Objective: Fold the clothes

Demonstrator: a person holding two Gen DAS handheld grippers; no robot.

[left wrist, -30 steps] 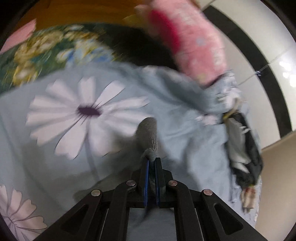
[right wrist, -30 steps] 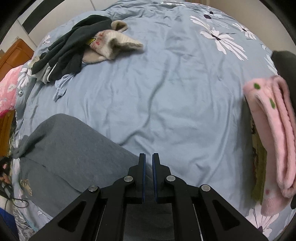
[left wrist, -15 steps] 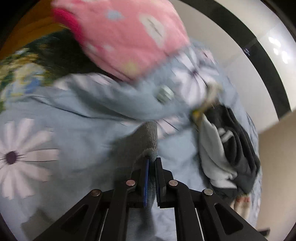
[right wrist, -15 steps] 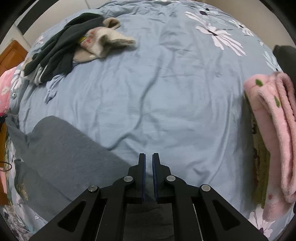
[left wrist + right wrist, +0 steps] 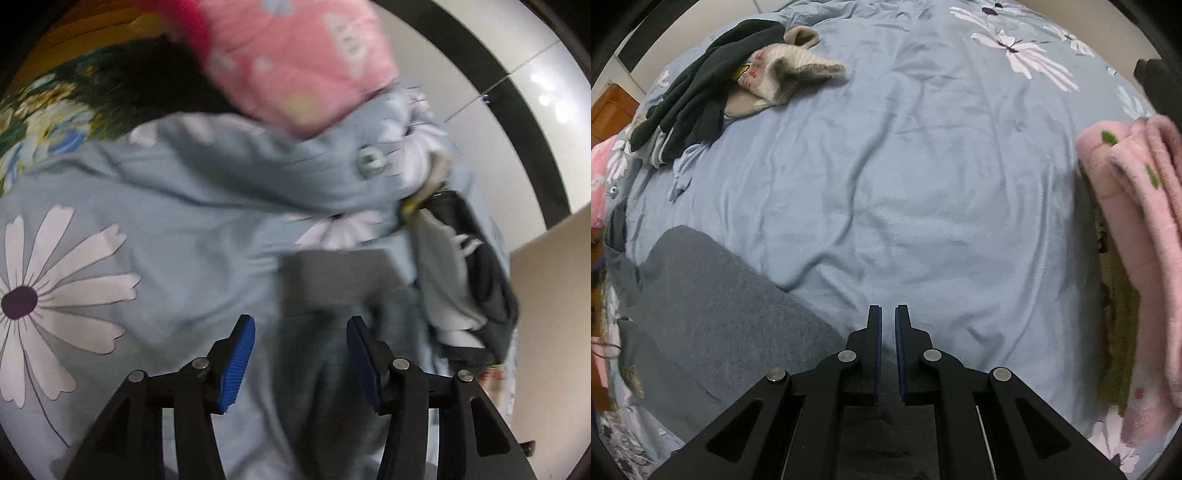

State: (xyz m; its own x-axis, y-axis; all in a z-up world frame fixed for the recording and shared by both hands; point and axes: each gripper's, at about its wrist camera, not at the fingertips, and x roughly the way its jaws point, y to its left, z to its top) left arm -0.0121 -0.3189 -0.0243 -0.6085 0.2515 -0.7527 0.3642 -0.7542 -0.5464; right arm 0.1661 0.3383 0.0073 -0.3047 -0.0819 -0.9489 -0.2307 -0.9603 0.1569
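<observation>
Left claw (image 5: 301, 347) wide apart, empty, above grey garment (image 5: 332, 354). Grey garment flat on blue floral bedsheet (image 5: 905, 177), left of right claw (image 5: 888, 332). Right claw nearly closed; whether pinching garment edge, cannot tell. Pink folded blanket (image 5: 1137, 236) right of garment.

A bedroom in a home. Shown by a wide bed under a pale blue sheet (image 5: 905, 177) printed with white daisies, a pink patterned pillow (image 5: 295, 55) at its head, and wooden furniture (image 5: 609, 110) at the far left corner. Also clothes around the bed: a dark pile (image 5: 701, 88) near the far edge, a folded pink fleece stack (image 5: 1137, 221) on the right. White wall (image 5: 517, 92) with a black band behind.
</observation>
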